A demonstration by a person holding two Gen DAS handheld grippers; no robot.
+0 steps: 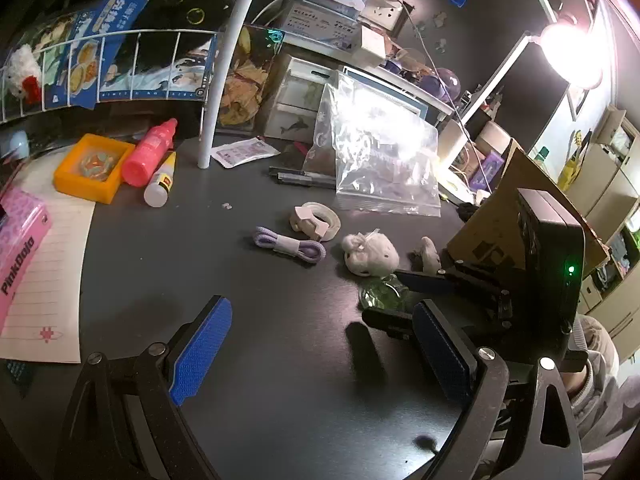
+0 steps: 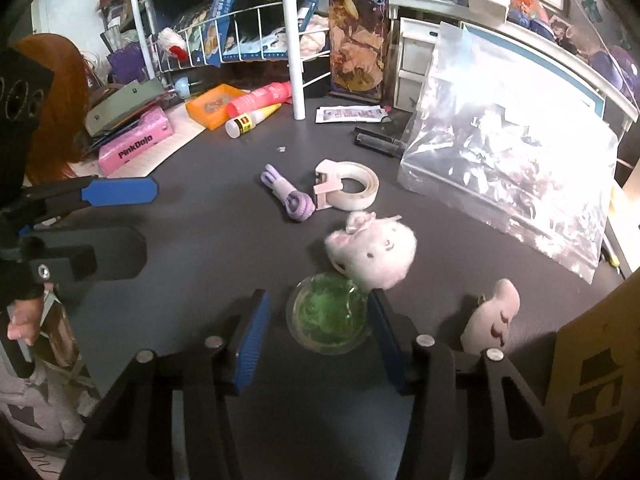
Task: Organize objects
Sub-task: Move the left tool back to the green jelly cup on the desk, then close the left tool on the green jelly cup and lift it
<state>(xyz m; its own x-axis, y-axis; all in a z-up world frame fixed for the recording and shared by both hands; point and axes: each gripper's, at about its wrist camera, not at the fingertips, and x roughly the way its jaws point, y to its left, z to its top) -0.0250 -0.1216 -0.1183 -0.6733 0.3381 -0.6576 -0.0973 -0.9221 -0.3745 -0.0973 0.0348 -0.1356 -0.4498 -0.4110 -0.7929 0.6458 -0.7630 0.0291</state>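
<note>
A clear round jar of green slime (image 2: 329, 317) stands on the dark desk, between the open fingers of my right gripper (image 2: 320, 320); its right side is close to the right finger. The jar shows in the left wrist view (image 1: 382, 294) beside the right gripper's fingers (image 1: 424, 280). My left gripper (image 1: 320, 344) is open and empty over bare desk. A white plush head (image 2: 372, 254) lies just behind the jar, a smaller plush (image 2: 492, 316) to its right. A tape roll (image 2: 348, 184) and a purple coiled cable (image 2: 288, 198) lie further back.
A large clear zip bag (image 2: 512, 160) lies at the back right. An orange tray (image 1: 94, 168), a pink bottle (image 1: 150, 152) and a glue bottle (image 1: 160, 184) sit at the back left, by a white rack post (image 1: 216, 92). A cardboard box (image 2: 592, 380) stands at the right.
</note>
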